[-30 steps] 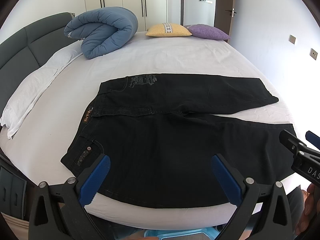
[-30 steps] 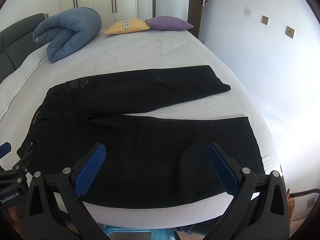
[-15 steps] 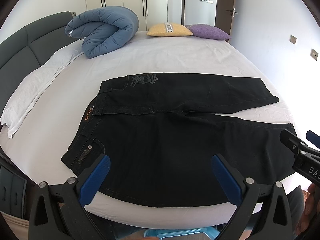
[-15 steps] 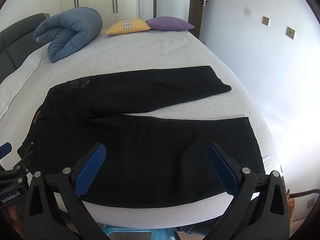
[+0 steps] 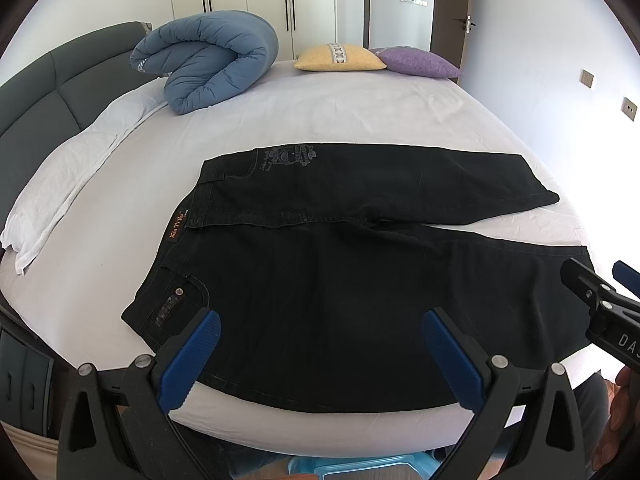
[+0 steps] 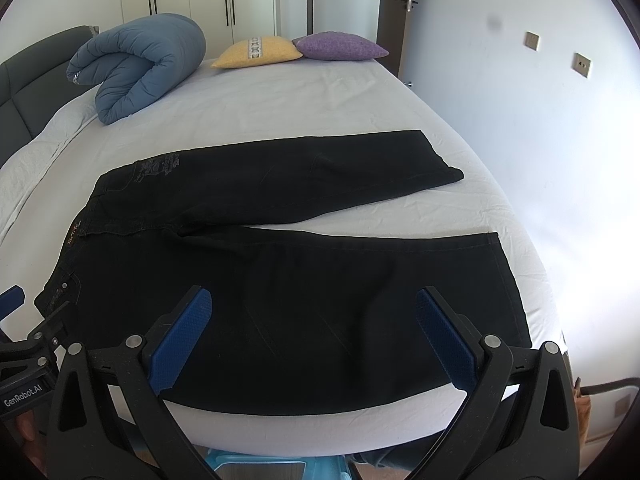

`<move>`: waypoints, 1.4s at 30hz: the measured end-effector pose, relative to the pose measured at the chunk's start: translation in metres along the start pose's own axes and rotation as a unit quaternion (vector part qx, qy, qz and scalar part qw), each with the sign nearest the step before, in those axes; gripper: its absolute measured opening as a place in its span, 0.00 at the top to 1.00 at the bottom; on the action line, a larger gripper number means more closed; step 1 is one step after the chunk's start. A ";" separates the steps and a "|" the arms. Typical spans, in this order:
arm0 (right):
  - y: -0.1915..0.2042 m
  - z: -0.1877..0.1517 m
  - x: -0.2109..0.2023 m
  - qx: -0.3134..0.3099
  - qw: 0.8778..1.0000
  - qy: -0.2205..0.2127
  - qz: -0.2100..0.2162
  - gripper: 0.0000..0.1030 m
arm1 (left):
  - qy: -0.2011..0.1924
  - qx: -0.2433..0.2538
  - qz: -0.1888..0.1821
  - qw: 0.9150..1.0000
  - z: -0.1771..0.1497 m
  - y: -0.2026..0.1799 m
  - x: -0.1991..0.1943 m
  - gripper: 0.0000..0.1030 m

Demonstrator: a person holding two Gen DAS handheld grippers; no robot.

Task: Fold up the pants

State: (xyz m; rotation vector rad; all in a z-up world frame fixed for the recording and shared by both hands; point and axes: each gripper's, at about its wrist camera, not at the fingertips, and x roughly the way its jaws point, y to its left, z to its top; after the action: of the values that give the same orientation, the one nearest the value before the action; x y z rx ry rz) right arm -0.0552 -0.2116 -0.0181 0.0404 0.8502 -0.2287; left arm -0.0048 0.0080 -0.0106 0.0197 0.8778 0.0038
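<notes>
A: Where are the pants (image 5: 360, 280) sitting?

B: They fill the lower middle of the left wrist frame, laid flat on the white bed (image 5: 360, 120); the waistband is at the left of the frame and the two legs run off to the right, splayed apart so a wedge of sheet shows between them; the near leg lies along the bed's front edge, presumably so it can be reached from where the person stands.

A: And the grippers?

B: The left gripper (image 5: 320, 344) is spread wide with nothing between its blue pads; it hangs over the near leg close to the waist end at lower left; the right gripper (image 6: 312, 320) is likewise wide apart and empty, at the bottom of its own frame over the same leg nearer the hem; I cannot tell whether either touches the cloth.

A: Why one at each end?

B: My guess is that the near leg is to be lifted by its front edge at two points and carried over the far leg; nothing is folded yet, so the task looks to be at its start.

A: Anything in the way?

B: The rolled blue duvet (image 5: 208, 60) at upper left and the yellow pillow (image 5: 340, 58) and purple pillow (image 5: 418, 63) at the top of the frame are well apart from the pants.
</notes>
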 end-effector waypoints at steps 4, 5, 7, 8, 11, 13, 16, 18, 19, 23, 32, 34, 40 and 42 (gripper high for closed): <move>0.000 0.000 0.000 0.000 1.000 0.000 0.000 0.00 | 0.000 0.001 0.001 1.000 -0.002 0.001 0.000 0.00; 0.000 0.000 0.000 0.000 1.000 0.000 0.001 0.00 | 0.000 0.000 0.000 1.000 -0.001 0.000 0.000 0.00; 0.001 0.000 0.000 0.000 1.000 0.000 0.000 0.00 | 0.000 0.000 0.000 1.000 -0.001 0.000 0.000 0.00; 0.001 0.000 0.000 0.000 1.000 0.001 0.000 0.00 | 0.000 0.000 0.000 1.000 -0.001 0.000 0.000 0.00; 0.001 0.000 0.000 0.000 1.000 0.000 0.001 0.00 | 0.000 0.000 0.000 1.000 -0.001 0.000 0.000 0.00; 0.002 -0.001 0.000 0.000 1.000 0.000 0.001 0.00 | 0.000 0.000 0.000 1.000 -0.001 0.000 0.000 0.00; 0.001 0.000 0.000 0.000 1.000 0.000 0.001 0.00 | 0.000 0.001 0.001 1.000 -0.002 0.001 0.000 0.00; 0.002 0.000 0.000 0.000 1.000 0.001 0.001 0.00 | 0.000 0.001 0.001 1.000 -0.001 0.000 0.000 0.00; 0.002 -0.001 0.000 0.000 1.000 0.001 0.001 0.00 | 0.000 0.001 0.001 1.000 -0.001 0.000 0.000 0.00; 0.001 -0.001 0.000 0.000 1.000 0.001 0.001 0.00 | 0.001 0.001 0.001 1.000 -0.001 0.000 0.000 0.00; 0.006 -0.001 0.002 -0.007 1.000 0.004 0.002 0.00 | -0.002 0.004 0.002 1.000 -0.001 0.004 0.003 0.00; 0.006 0.000 0.006 -0.012 1.000 0.003 0.006 0.00 | -0.006 0.009 0.001 1.000 0.003 0.005 0.005 0.00; 0.008 0.036 0.015 -0.062 0.993 -0.020 0.097 0.00 | -0.017 0.034 -0.026 0.999 0.026 0.020 0.018 0.00; 0.009 0.055 0.019 -0.083 0.988 -0.033 0.127 0.00 | -0.068 0.054 -0.028 0.996 0.032 0.025 0.012 0.00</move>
State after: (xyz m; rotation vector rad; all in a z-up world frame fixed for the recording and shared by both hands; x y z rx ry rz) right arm 0.0000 -0.2131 0.0034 -0.0155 0.7880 0.0800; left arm 0.0275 0.0327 0.0004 0.0952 0.7409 -0.0972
